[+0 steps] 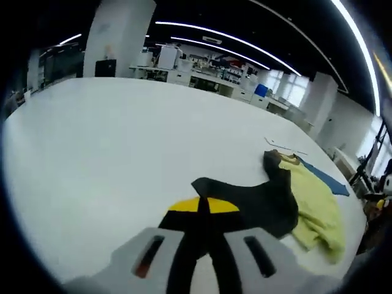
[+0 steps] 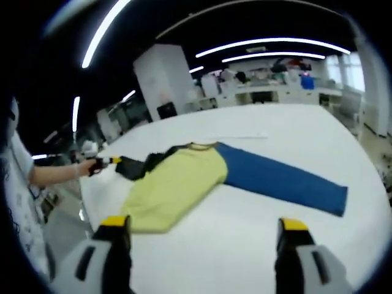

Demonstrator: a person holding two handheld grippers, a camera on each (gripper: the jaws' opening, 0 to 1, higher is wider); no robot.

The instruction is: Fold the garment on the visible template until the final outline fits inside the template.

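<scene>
Two grippers work over a big white table (image 2: 288, 131). The left gripper (image 1: 204, 214) has its jaws pressed together on the black sleeve (image 1: 254, 199) of a garment (image 2: 184, 177), pinching the cloth at the yellow tips. In the right gripper view the same gripper (image 2: 109, 162) comes in from the left, held by a person's hand (image 2: 84, 168). The right gripper (image 2: 205, 236) hovers with jaws spread wide, apart from the cloth. The garment lies flat on the table: yellow body, blue sleeve (image 2: 285, 179) stretched out to the right.
</scene>
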